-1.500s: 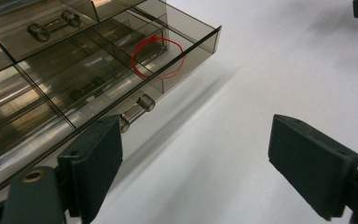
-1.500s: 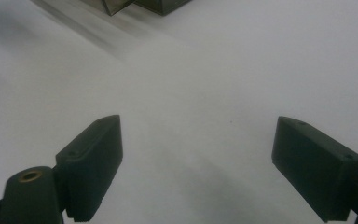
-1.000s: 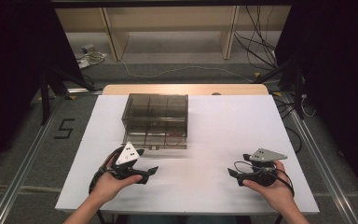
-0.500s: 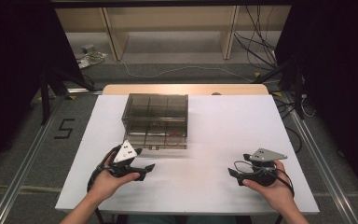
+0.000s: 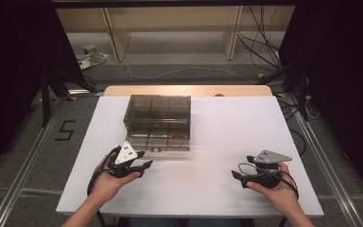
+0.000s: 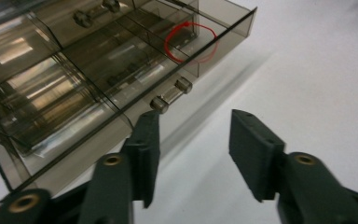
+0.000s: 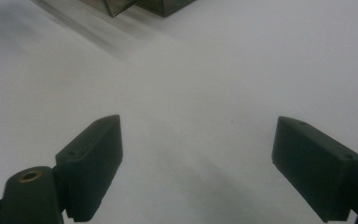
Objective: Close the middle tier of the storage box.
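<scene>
Holding my left gripper (image 6: 193,154) low in the left gripper view, I have its jaws half apart; they have just been closing, with nothing between them but bare white table (image 6: 317,70). Just beyond the left fingertip sits the clear knob (image 6: 171,94) of the smoky plastic drawer box (image 6: 74,88), filling the upper left. My right gripper (image 7: 198,163) stands wide and empty over table, the box at that frame's top edge.

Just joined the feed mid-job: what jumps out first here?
A smoky transparent drawer box stands mid-table on the white tabletop, with a red elastic band in its front compartment. The left gripper, jaws just closing and empty, points at the small clear drawer handle. The right gripper gapes over bare table.
</scene>
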A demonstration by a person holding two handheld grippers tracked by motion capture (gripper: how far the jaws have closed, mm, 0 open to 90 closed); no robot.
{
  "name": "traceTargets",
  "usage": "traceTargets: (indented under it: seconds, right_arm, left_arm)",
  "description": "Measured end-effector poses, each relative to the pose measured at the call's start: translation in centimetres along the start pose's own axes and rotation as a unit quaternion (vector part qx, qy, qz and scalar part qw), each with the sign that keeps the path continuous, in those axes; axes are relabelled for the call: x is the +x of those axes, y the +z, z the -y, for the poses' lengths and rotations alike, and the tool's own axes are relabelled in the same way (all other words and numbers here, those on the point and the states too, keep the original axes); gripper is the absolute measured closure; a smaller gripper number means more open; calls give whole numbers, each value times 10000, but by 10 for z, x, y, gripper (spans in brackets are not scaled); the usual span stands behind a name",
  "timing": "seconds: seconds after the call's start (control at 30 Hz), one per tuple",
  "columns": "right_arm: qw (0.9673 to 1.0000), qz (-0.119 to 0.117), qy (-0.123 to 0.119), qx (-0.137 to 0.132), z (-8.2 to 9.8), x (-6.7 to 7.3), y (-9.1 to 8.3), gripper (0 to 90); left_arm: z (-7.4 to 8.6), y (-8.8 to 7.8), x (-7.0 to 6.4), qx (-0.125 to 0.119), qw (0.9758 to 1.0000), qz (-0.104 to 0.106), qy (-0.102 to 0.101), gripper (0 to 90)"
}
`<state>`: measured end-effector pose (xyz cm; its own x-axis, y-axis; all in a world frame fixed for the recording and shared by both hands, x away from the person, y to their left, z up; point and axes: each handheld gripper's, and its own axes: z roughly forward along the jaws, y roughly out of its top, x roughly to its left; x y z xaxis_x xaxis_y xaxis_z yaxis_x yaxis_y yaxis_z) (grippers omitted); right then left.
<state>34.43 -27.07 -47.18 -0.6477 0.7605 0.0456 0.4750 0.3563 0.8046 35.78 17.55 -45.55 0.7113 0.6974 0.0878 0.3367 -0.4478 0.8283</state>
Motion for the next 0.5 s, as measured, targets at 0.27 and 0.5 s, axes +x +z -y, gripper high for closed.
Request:
traceTargets:
  seconds: [0.27,0.5]
  right_arm:
    - [10000,-9,10,-7,1,0,-1,168]
    - [10000,-3,4,19,1,0,0,167]
  left_arm:
    - [1,-2,8,-78,9996,-190,-172,824]
    - [0,-5,17,-96,9984,-536,-165,896]
